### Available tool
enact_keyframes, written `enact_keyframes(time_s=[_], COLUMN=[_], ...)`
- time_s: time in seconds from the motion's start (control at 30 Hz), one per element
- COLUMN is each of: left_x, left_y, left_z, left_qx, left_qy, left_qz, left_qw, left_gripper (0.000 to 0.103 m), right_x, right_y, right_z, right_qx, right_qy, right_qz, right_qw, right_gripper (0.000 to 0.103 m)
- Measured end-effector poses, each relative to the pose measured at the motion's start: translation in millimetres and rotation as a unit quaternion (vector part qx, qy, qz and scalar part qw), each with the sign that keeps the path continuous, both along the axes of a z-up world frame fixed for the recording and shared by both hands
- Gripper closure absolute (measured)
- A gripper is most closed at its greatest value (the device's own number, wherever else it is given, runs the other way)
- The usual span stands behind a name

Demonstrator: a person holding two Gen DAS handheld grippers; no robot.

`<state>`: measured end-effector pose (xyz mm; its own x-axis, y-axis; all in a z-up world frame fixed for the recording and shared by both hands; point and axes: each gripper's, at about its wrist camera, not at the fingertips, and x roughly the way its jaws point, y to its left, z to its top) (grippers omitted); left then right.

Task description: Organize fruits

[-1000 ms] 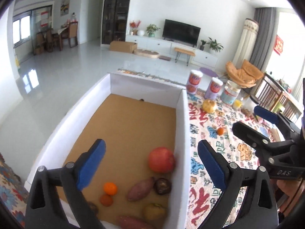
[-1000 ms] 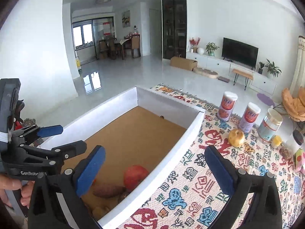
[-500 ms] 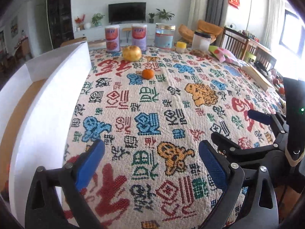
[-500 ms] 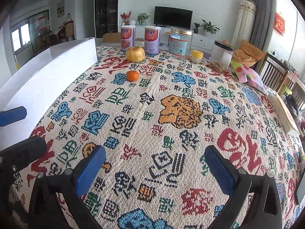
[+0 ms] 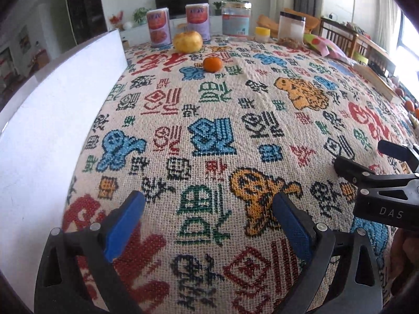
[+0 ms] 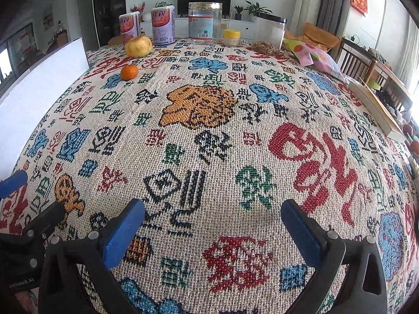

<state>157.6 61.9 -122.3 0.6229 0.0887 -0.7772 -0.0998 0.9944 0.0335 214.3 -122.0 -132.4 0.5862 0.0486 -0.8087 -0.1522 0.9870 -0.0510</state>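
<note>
While both grippers' jaws gape wide and empty, the round tangerine (image 5: 212, 64) shows no long axis.

Bright daylight enters from windows (image 5: 408, 52) at far right, blown out to glare. Patterned cloth (image 6: 209, 136) evenly lit, sharp, shadows faint. Strong fisheye bulge; corners vignette to black. No motion blur noted.

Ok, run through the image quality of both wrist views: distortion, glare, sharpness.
Left wrist view: strong fisheye bulge curves the tablecloth and the white box wall; the window at right blows out; the orange is sharp. Right wrist view: same bulge, dark vignetted corners, the weave crisp near the open right hand-held gripper.
</note>
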Motion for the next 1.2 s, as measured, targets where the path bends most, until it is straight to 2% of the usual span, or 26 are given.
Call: enact_keyframes(time_s=[0.17,0.37,0.47,0.63,0.8,0.9,0.93,1.03,1.2], left_x=[-2,1,2,7,7,7,7,7,6], left_y=[0,1,0,11,7,7,7,6,4], left_z=[0,-2,-2,-5,-6,-6,-6,-6,-6], left_qx=[0.011,0.010,0.016,-0.026,-0.016,-0.016,-0.016,-0.012,-0.005], left_qy=[-0.004,0.002,0.001,0.010,0.010,0.010,0.010,0.011,0.009], left_qz=[0.017,0.015,0.016,0.010,0.008,0.008,0.008,0.011,0.012], left_qw=[0.9998,0.9998,0.9998,0.9996,0.9998,0.9998,0.9998,0.9998,0.9999], left_gripper=[0.004,0.003,0.003,0.003,0.003,0.003,0.003,0.002,0.001], right_x=[-1,3,2,2,2,6,6,6,7], right_y=[0,-7,-5,-6,-6,-13,-17,-33,-71], right_z=[-1,-3,-3,-3,-3,4,11,25,15], right_qx=[-0.002,0.027,0.023,0.025,0.032,0.056,0.062,0.032,0.041], right_qy=[0.000,0.014,0.013,0.014,0.015,0.042,0.040,0.009,0.008], right_qz=[0.000,-0.005,-0.005,-0.005,-0.004,0.035,0.055,0.104,0.132], right_qw=[1.000,1.000,1.000,1.000,0.999,0.997,0.996,0.994,0.990], right_gripper=[0.000,0.000,0.000,0.000,0.000,0.000,0.000,0.000,0.000])
